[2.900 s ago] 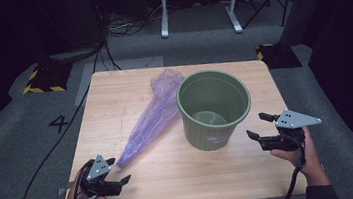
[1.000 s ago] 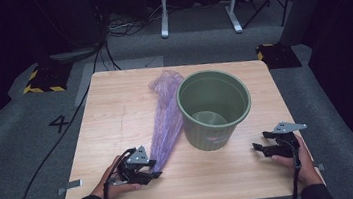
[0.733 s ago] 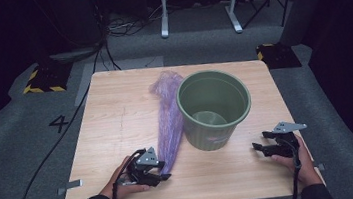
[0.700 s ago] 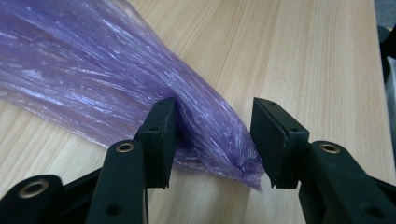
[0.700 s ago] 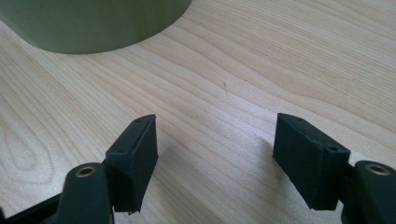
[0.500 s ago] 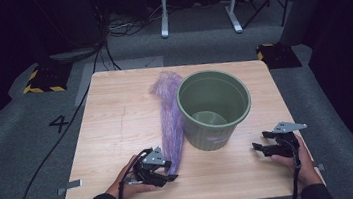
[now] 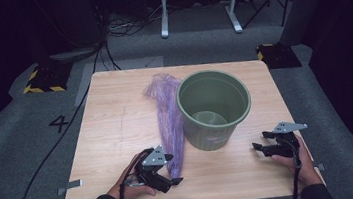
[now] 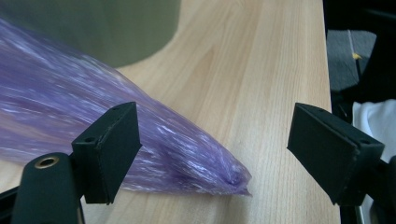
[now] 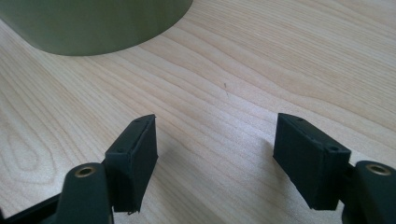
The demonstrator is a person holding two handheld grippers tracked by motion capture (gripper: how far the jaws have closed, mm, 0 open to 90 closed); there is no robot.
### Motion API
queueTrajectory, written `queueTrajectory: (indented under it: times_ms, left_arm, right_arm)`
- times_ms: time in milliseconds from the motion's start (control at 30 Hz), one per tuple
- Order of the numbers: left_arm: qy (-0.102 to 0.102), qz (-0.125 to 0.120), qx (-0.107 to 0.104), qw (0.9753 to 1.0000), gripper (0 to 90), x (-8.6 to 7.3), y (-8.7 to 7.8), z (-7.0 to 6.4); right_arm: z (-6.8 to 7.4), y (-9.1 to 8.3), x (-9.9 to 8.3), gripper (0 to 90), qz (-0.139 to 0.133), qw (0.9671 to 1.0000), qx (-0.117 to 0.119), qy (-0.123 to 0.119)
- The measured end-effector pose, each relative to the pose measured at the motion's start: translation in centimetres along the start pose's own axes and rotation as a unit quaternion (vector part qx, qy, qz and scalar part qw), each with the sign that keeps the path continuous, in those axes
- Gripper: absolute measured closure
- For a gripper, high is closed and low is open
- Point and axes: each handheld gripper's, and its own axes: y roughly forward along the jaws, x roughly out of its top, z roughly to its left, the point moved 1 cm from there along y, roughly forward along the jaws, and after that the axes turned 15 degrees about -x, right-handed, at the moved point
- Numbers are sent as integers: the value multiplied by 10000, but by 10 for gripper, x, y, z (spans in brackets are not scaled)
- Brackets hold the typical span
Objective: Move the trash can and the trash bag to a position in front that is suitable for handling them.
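Overhead and gripper-mounted views of a wooden table [image 7: 111,117] carrying 2 objects. A purple plastic bag [image 7: 169,125], gathered into a long tapering strip, lies flat on the table; its bunched, wider end rests near the middle of the far edge, and its narrow tip points toward the near edge, left of centre. A green bucket [image 7: 214,108] stands upright just to the right of the bag, touching it along part of its side, and sits right of the table's centre.

The left hand-held gripper [image 7: 169,177] lies low by the near edge, at the bag's narrow tip. In the left gripper view its jaws stand wide apart, holding nothing: the tip of the purple plastic bag [image 8: 196,158] lies on the wood between them, closer to the left jaw, which overlaps the bag's edge; whether that jaw touches the bag cannot be told. The green bucket [image 8: 107,28] appears blurred behind the bag.

The right hand-held gripper [image 7: 267,144] is near the table's near right corner, well apart from the bag and a short way from the bucket. In the right gripper view its jaws are spread and empty over bare wood, with the base of the green bucket [image 9: 93,23] ahead.
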Motion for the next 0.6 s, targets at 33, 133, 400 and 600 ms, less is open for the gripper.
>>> queueTrajectory:
  times_ms: [33, 133, 400, 600]
  left_arm:
    - [10, -14, 46, 10000, 169, 1, -2, 0]
    - [-19, -162, 183, 9997, 164, 3, -13, 3]
    - [-337, -372, 881, 9949, 172, 0, -42, 32]
    - [-388, -351, 1359, 9893, 177, 0, -48, 50]
  right_arm:
    - [0, 0, 0, 310, 0, 10000, -3, 2]
    - [0, 0, 0, 308, -2, 10000, -3, 7]
    - [0, 0, 0, 310, 2, 10000, 0, 16]
    - [-1, 1, 0, 310, 3, 10000, -16, 21]
